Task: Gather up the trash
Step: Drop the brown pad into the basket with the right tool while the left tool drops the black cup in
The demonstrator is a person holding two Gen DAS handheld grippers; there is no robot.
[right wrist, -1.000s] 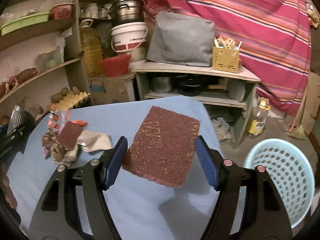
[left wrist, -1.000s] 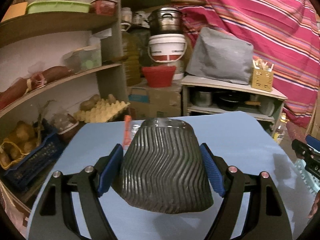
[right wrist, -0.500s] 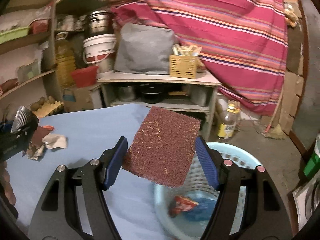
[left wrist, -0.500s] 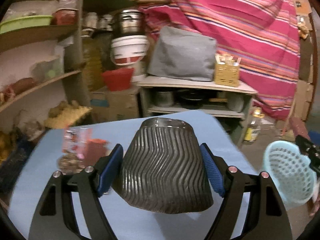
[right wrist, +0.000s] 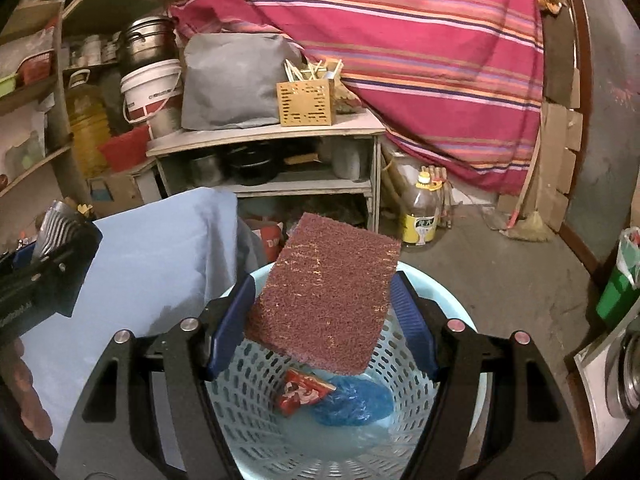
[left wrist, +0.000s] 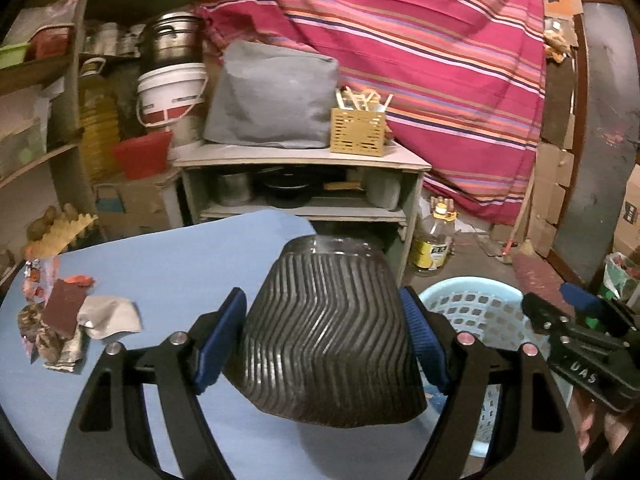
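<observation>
My left gripper [left wrist: 322, 334] is shut on a dark ribbed plastic tray [left wrist: 328, 336], held above the right end of the blue table [left wrist: 160, 256]. My right gripper [right wrist: 322, 320] is shut on a maroon scouring pad [right wrist: 324, 296], held over the light blue basket [right wrist: 256, 392]. Inside the basket lie a red wrapper [right wrist: 302, 390] and a blue plastic bag [right wrist: 352, 400]. The same basket [left wrist: 472, 312] shows in the left wrist view, right of the table. A pile of trash [left wrist: 68, 324] with a maroon pad, wrappers and grey paper lies on the table's left side.
A low shelf unit [left wrist: 304, 184] with pots stands behind the table, a grey bag [left wrist: 272, 96] and a yellow holder [left wrist: 358, 132] on top. An oil bottle [right wrist: 420, 216] and a broom [right wrist: 524, 228] are on the floor. Wall shelves stand at the left.
Both grippers have swung right, away from the trash pile. The right one now hangs over the basket with its pad; the left one has reached the table's right end with the tray.
</observation>
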